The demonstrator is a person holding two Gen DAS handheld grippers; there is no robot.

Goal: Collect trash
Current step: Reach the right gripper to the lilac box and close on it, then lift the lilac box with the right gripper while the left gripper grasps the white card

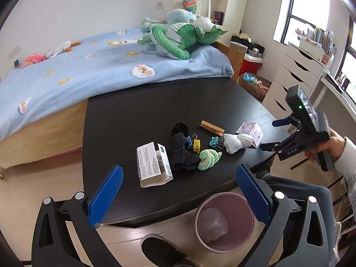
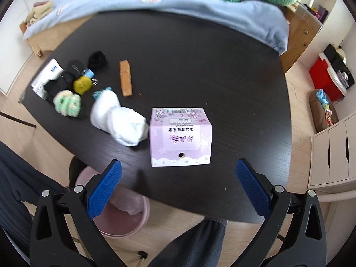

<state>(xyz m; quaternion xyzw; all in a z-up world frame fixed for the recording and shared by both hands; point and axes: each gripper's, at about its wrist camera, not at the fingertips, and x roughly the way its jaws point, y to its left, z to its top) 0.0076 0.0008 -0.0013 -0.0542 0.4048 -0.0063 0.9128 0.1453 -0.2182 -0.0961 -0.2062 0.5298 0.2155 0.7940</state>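
Right wrist view: the right gripper (image 2: 178,178) hangs released, lined up on the pink box (image 2: 180,136) for binning; the left gripper (image 1: 178,191) is also released.

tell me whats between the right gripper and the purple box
Nothing: in the right wrist view only bare dark table separates the open right gripper from the purple box.

Table edge (image 2: 124,187) hides part of the pink bin (image 2: 124,218).

Daylight from the overexposed window (image 1: 311,4) lights both fisheye views; the right-wrist picture is motion-blurred, edges curved.
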